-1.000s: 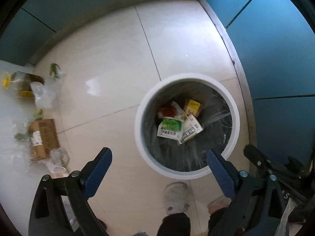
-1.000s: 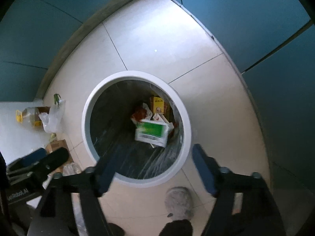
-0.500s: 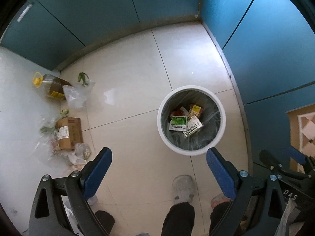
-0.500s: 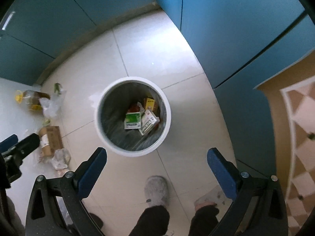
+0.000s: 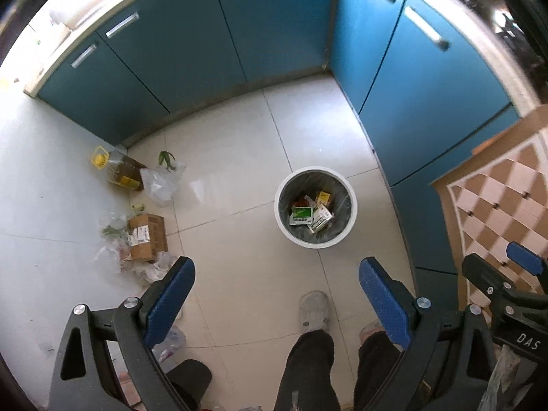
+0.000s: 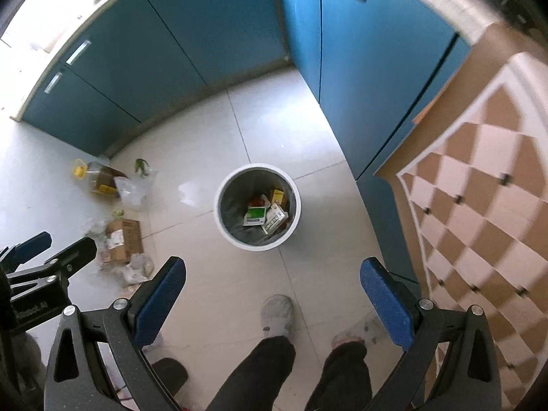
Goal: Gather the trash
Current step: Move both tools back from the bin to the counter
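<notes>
Bare tile floor (image 5: 239, 157) surrounds the bin (image 5: 284, 227); cabinets (image 5: 428, 102) stand rightward.

Black gripper frames (image 5: 274, 294) with silver screws; 2 blue textured pads (image 5: 383, 301); dark trousers (image 5: 308, 370); grey shoes (image 5: 314, 310).

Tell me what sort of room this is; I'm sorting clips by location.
Most likely a home kitchen: blue base cabinets with metal bar handles under a pale countertop wrap a corner, a cooking-oil jug sits on the tiled floor, and a lined trash bin holds food packaging.
</notes>
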`<state>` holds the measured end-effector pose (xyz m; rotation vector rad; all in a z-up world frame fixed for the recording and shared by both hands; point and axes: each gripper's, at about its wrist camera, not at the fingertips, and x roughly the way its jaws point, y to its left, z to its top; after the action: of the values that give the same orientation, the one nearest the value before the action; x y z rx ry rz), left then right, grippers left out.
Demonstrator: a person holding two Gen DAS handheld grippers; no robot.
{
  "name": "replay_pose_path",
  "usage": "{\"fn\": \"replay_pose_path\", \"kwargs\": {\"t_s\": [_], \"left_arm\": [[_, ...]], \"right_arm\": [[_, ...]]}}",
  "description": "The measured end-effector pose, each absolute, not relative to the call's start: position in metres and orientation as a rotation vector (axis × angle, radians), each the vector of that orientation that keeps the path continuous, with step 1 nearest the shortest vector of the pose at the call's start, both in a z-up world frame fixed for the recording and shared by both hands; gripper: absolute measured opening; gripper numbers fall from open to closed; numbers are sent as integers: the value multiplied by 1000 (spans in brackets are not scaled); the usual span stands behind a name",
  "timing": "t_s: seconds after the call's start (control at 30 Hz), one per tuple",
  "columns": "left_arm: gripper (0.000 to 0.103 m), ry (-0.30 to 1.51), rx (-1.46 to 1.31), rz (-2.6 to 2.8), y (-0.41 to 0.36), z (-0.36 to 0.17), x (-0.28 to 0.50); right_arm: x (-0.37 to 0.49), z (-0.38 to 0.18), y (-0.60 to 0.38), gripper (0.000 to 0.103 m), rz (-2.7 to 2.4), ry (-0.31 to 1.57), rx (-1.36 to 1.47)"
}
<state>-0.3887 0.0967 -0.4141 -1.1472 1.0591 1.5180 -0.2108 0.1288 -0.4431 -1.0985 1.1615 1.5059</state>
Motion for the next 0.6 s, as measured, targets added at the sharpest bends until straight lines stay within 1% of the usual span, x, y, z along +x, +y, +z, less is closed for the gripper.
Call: {"fn": "replay_pose_path", "kwargs": {"t_s": [0.17,0.33,0.5,0.6], "left_arm": [[98,1050,-1084,1525,73,-365,-370],[98,1054,-1053,1530,55,-337,-358],[98,1045,-1017,1517,60,-309,-331],[98,1052,-935,1465,73,-296,-289]], "right_arm": [[-192,-377,101,103,1528,1162,-1059],[-169,-326,75,103,1558,1182,-999],[-147,-299,64,103,1596,1234,-941],[-117,-282,64,103,1578,1269,-857]]}}
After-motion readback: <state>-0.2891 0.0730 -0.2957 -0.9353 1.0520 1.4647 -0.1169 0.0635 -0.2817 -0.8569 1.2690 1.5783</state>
